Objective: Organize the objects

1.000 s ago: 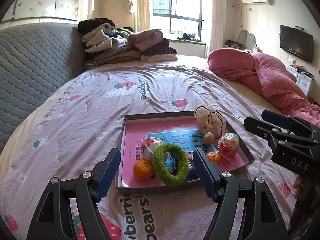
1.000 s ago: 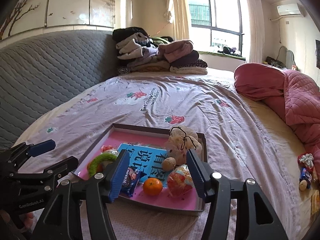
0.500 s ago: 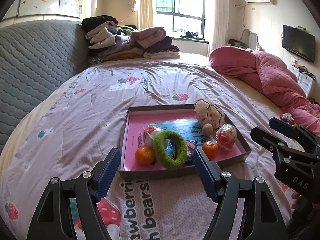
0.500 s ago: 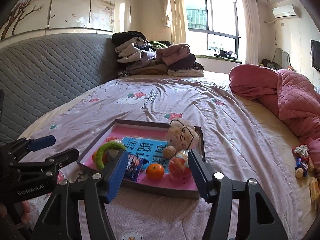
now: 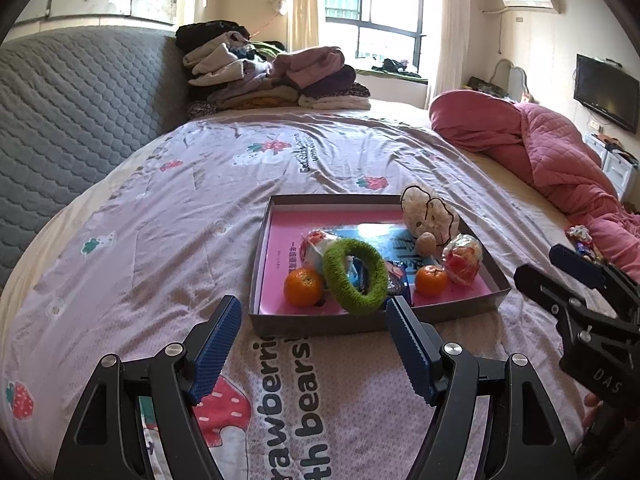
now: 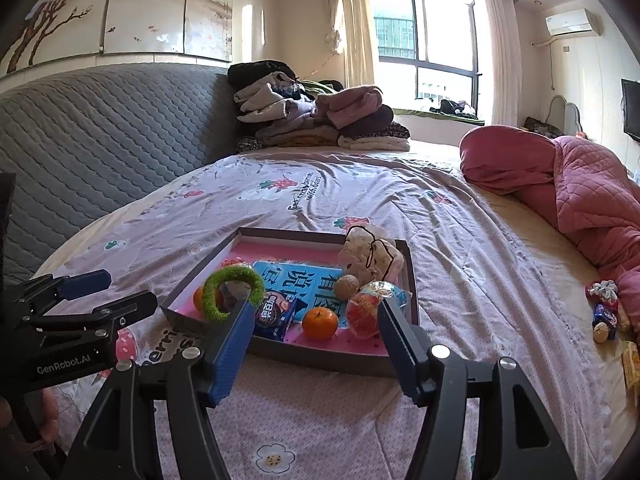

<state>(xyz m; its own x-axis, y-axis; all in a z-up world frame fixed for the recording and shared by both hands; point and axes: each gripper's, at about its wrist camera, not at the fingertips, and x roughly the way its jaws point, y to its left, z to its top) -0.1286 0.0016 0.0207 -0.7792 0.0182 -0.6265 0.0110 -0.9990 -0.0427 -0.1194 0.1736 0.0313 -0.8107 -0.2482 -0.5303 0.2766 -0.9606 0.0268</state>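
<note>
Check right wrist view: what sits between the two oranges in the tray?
Green fuzzy ring and a blue cookie packet lie between the left orange and right orange.

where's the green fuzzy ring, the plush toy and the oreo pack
green fuzzy ring (image 5: 335, 277): left wrist view, on its left band.
plush toy (image 5: 424, 212): left wrist view, on its cream body.
oreo pack (image 6: 276, 316): right wrist view, on the printed front.

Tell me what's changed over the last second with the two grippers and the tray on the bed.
Both grippers have backed away from the tray: the left gripper and right gripper now sit farther from it, so it looks smaller. Nothing was grasped or released; both remain open and empty. The green ring, oranges and plush toy lie where they were.
</note>
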